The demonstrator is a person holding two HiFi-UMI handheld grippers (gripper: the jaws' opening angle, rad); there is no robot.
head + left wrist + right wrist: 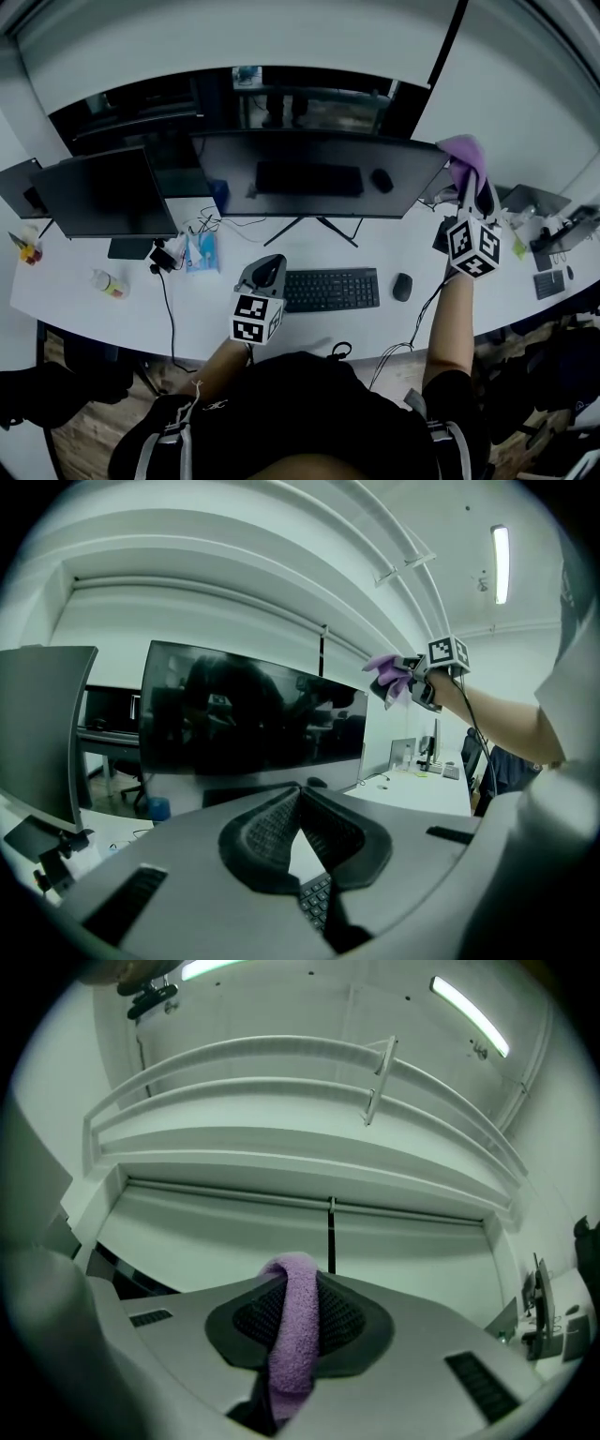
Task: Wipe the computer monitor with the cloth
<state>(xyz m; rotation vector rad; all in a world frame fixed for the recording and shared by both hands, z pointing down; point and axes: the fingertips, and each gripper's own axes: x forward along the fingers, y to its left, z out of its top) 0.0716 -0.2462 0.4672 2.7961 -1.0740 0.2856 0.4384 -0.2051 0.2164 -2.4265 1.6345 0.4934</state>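
Note:
The wide black monitor [319, 173] stands at the middle of the white desk [131, 309], its dark screen [248, 728] off. My right gripper [469, 173] is raised at the monitor's upper right corner and is shut on a purple cloth [466, 155]. In the right gripper view the cloth [293, 1335] hangs as a folded strip between the jaws, which point at the white wall above the monitor. My left gripper [265, 272] hovers low over the desk beside the keyboard, jaws shut with nothing between them [298, 803]. From the left gripper view the right gripper with the cloth [386, 675] shows beyond the screen's edge.
A second monitor [103, 192] stands at the left. A black keyboard [331, 289] and mouse [402, 286] lie in front of the main monitor. Cables, a tissue pack [202, 251] and a bottle [108, 282] sit on the left part of the desk; more desk items lie at the far right.

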